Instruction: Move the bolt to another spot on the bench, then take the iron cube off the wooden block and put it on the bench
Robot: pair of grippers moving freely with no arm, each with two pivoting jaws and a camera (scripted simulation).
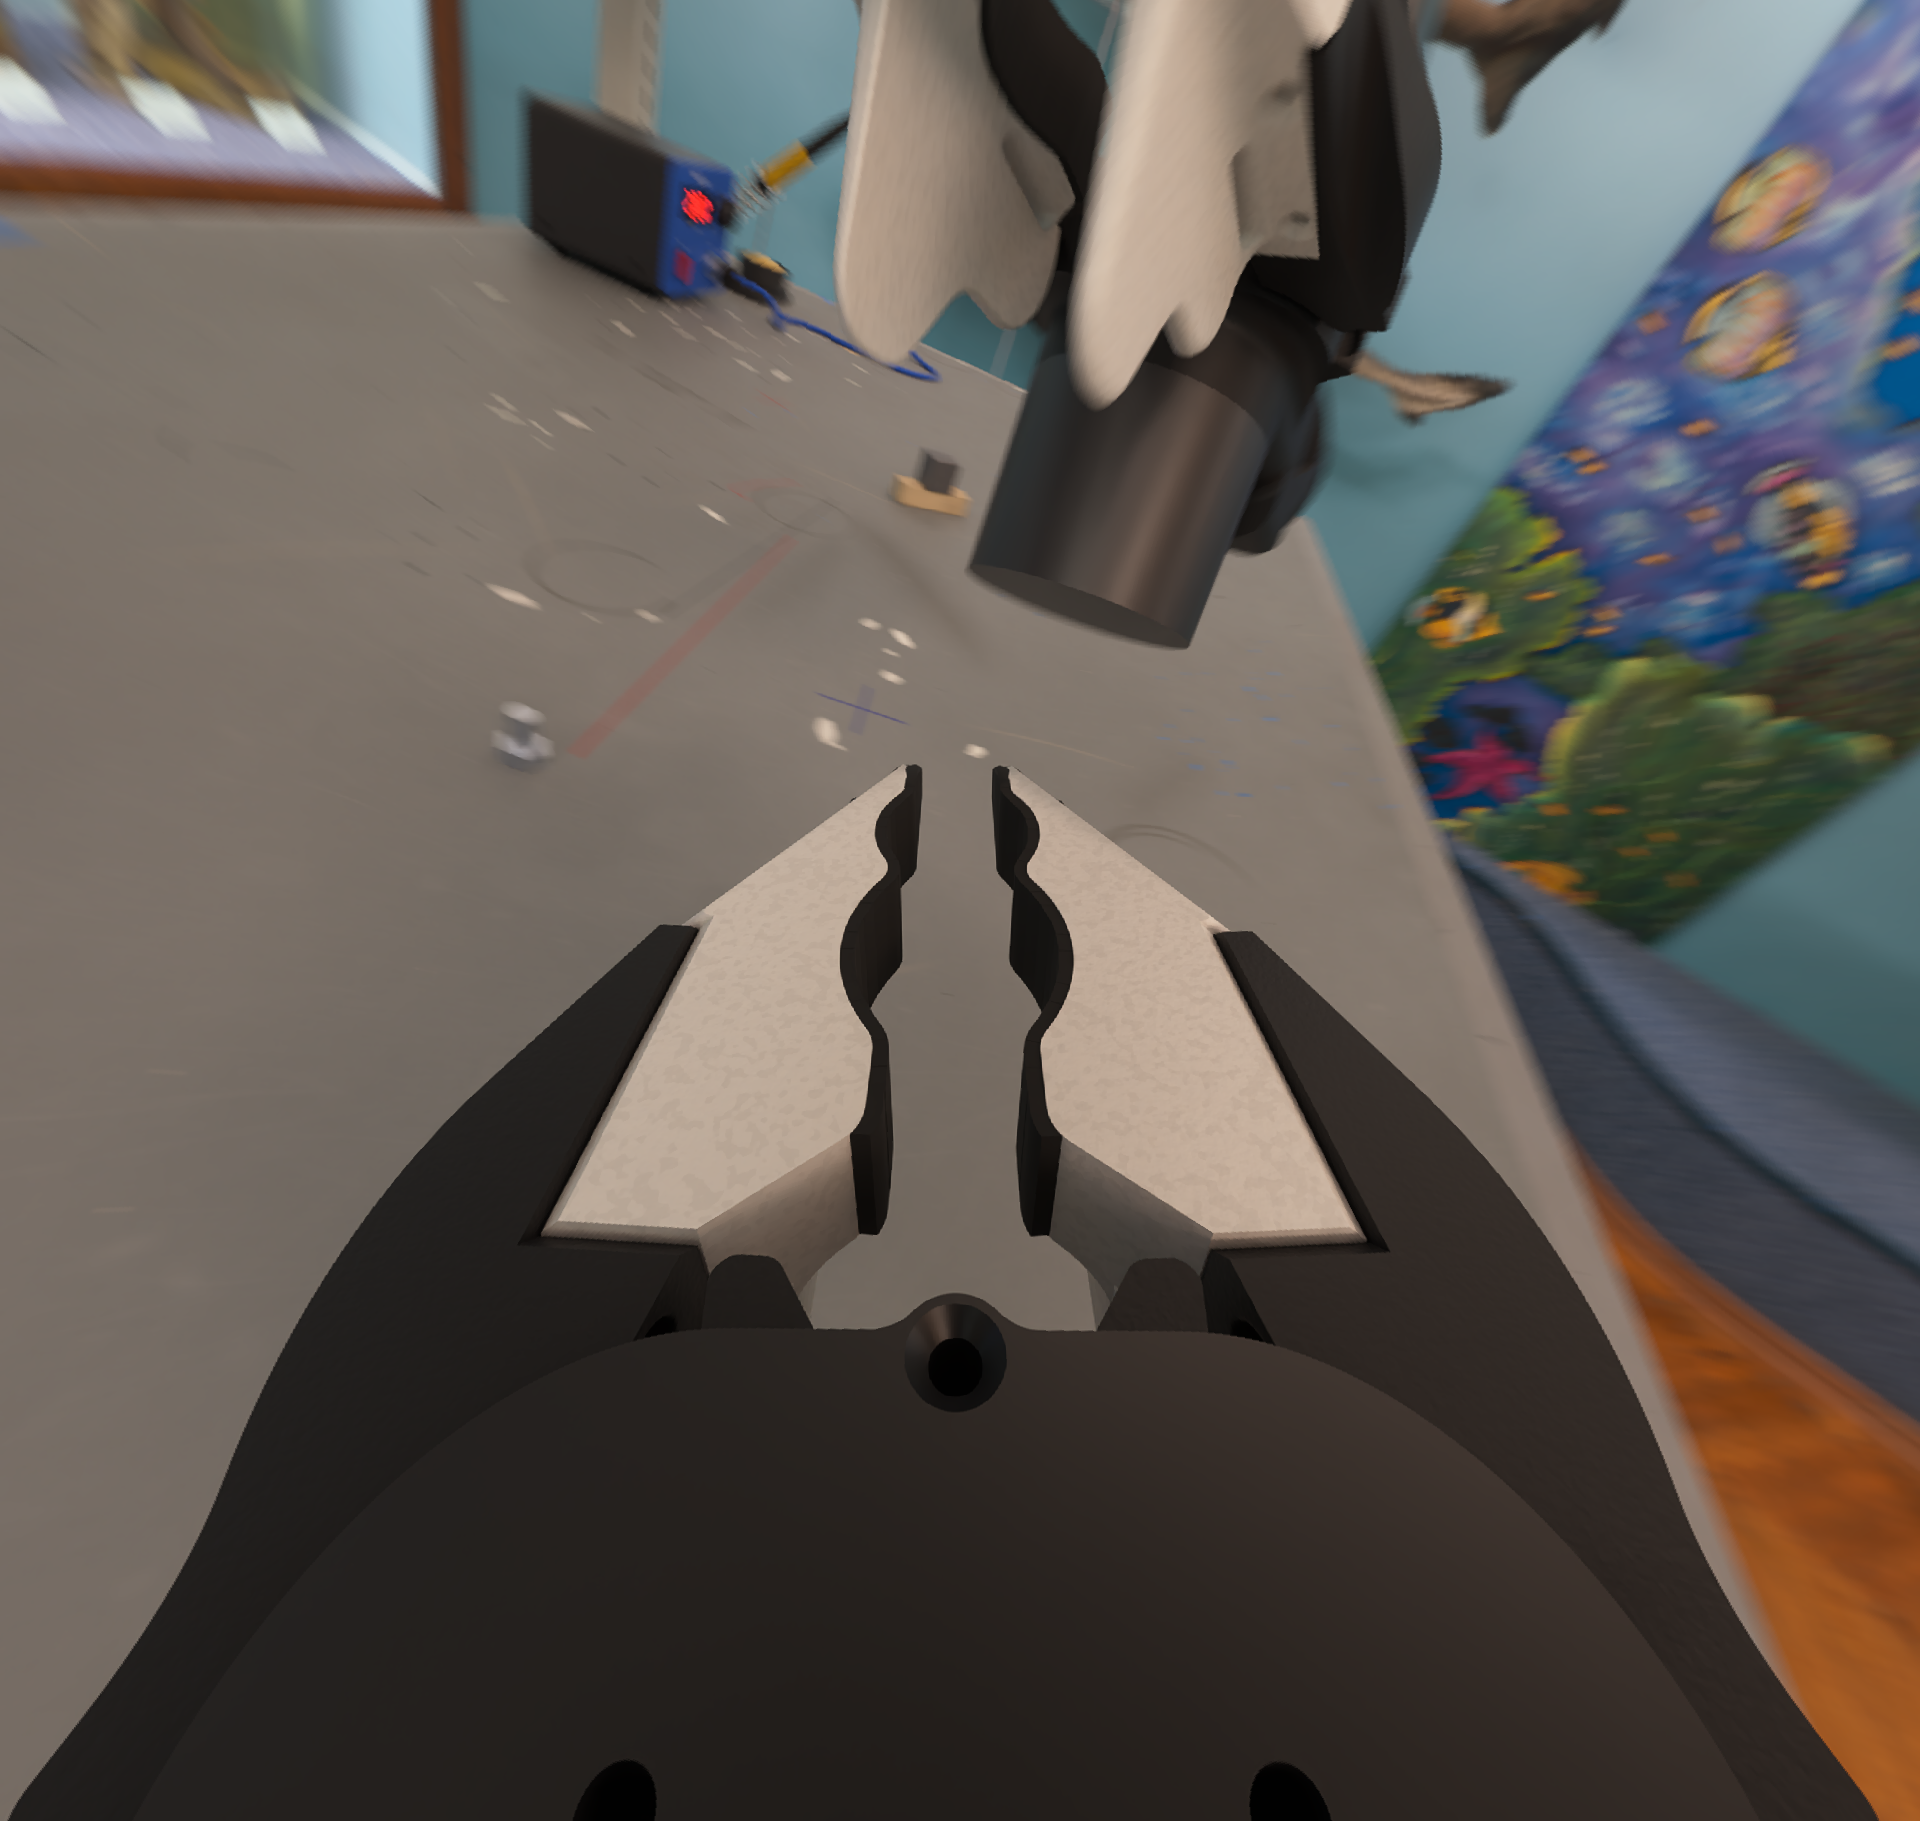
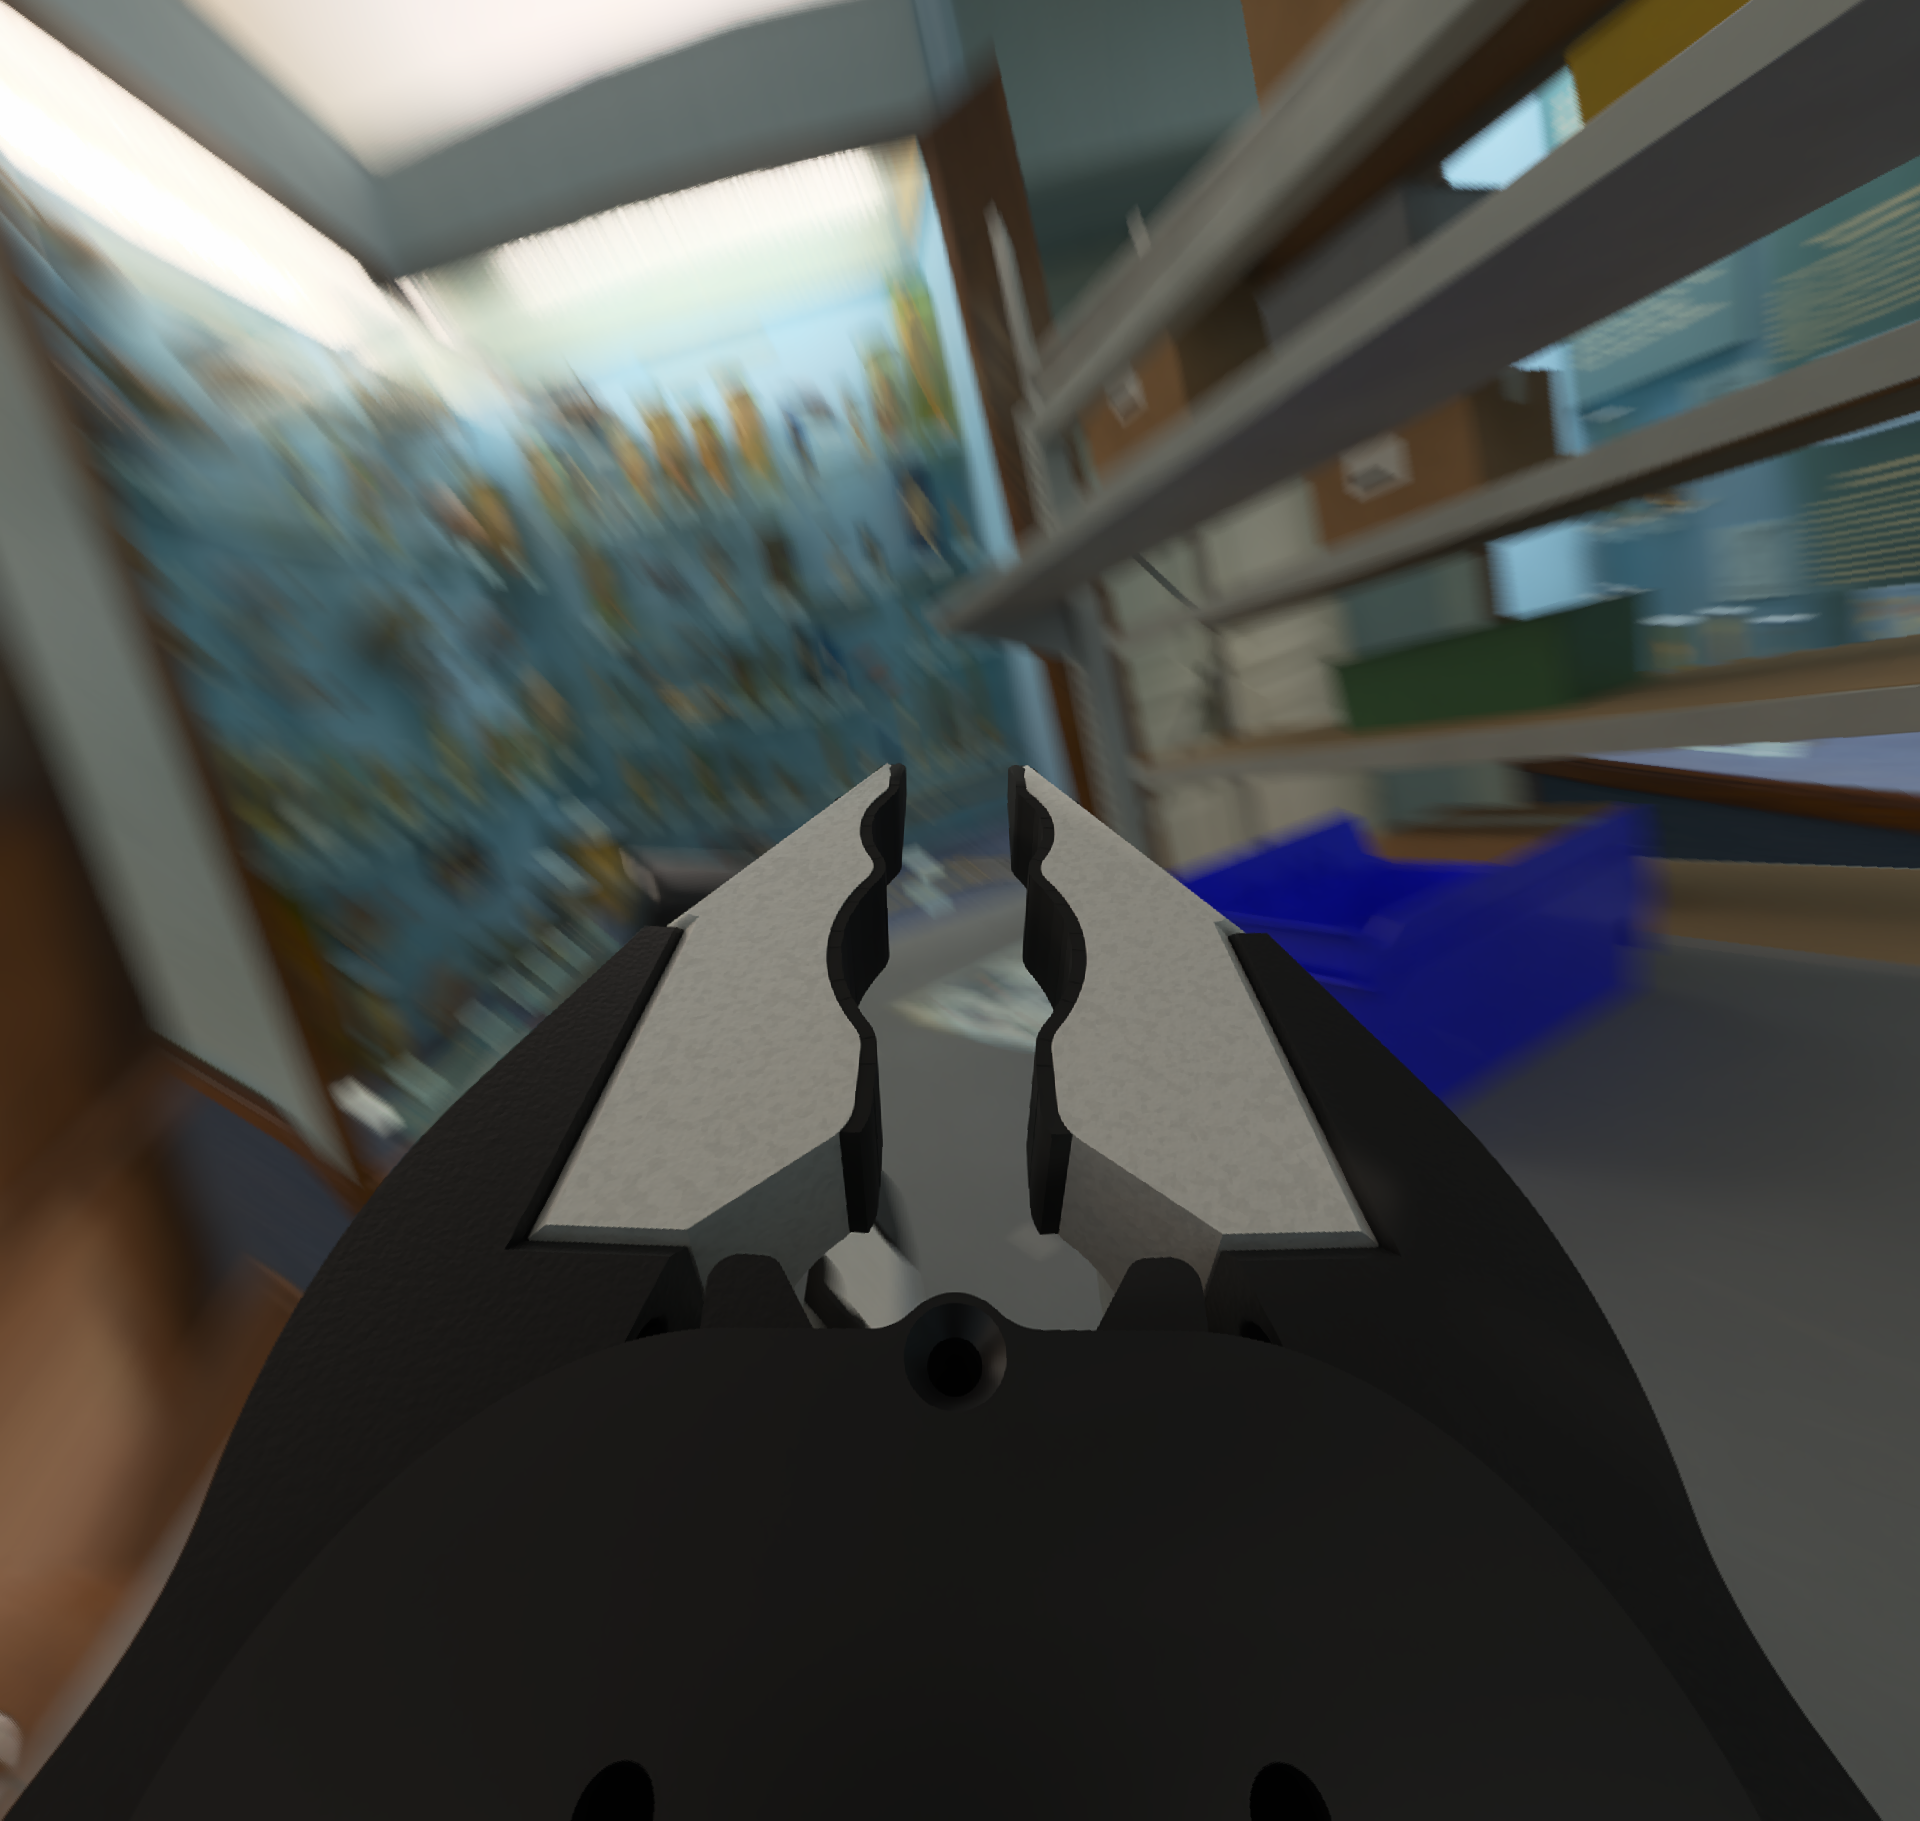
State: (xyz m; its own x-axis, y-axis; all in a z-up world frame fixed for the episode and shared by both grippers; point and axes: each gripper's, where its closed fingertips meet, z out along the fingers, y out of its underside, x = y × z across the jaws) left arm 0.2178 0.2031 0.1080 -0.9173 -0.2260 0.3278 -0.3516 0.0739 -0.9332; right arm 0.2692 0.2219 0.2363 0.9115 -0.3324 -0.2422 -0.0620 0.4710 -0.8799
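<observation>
Your left gripper (image 1: 954, 774) hangs low over the grey bench (image 1: 312, 940), fingers parted by a narrow gap with nothing between them. The bolt (image 1: 523, 734) lies on the bench ahead of the left fingertips and off to their left, near but clear of them: a small bright-metal piece, too blurred to say which way it lies. Farther ahead and a little right of the fingertip line, well apart from the bolt, sits the wooden block (image 1: 932, 496), pale and low, with the iron cube (image 1: 939, 470) on top of it, small, dark, square-edged. By that lay, I judge the cube step is not yet done; whether the bolt has had its move you cannot settle from here, since it lies loose in no gripper. Your right gripper (image 1: 997, 327) shows in the left wrist view high above and ahead of the left one, white fingers pointing down, a dark cylinder hanging below it. In its own view the right gripper (image 2: 956, 784) points up and away at blurred shelving (image 2: 1455, 337), with a blue bin (image 2: 1403, 898) just right of the tips; its fingers stand a narrow gap apart and nothing is held between the tips. A shiny metal shape shows deep at the finger roots; what it is I cannot tell. A soldering station (image 1: 634, 202) stands at the far bench edge, beyond the block.
</observation>
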